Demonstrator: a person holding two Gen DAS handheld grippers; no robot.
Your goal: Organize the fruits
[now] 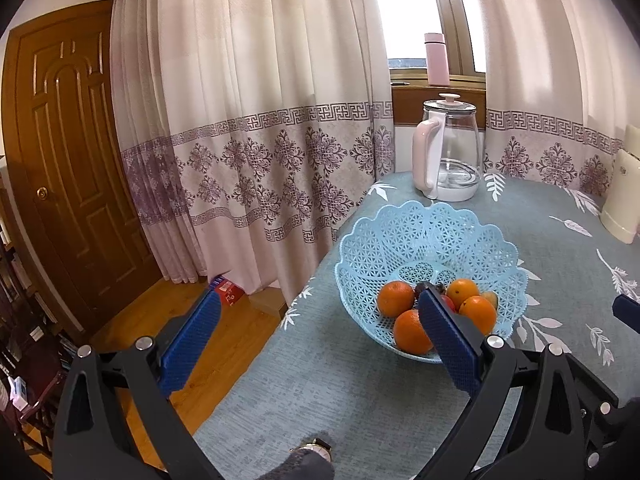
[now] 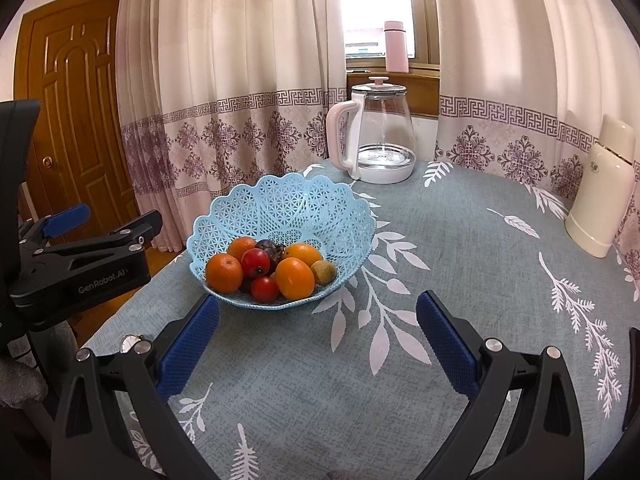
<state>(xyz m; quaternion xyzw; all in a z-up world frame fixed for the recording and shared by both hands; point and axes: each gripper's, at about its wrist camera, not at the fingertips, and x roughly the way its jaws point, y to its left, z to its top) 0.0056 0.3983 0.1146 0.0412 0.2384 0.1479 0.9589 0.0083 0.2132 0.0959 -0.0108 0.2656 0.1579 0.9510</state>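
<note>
A light-blue lattice basket [image 2: 280, 204] [image 1: 428, 236] stands near the left edge of the table. Inside it lie several oranges [image 2: 295, 278] [image 1: 395, 298], two red fruits [image 2: 255, 263], a dark fruit [image 2: 267, 246] and a brownish-green one [image 2: 323, 272]. My right gripper [image 2: 318, 312] is open just in front of the basket, above the cloth, with nothing between its blue pads. My left gripper [image 1: 320, 312] is open at the table's left edge; its right pad [image 1: 448, 340] overlaps the basket's near side. In the right wrist view the left gripper's body [image 2: 80, 264] sits left of the basket.
A glass kettle with pink handle [image 2: 376, 136] [image 1: 448, 148] stands behind the basket. A cream flask [image 2: 604, 188] is at the far right. A pink bottle [image 2: 396, 46] rests on the windowsill. Curtains hang behind the grey-blue leaf-patterned tablecloth [image 2: 460, 280]. Wooden floor and a door [image 1: 68, 140] lie left.
</note>
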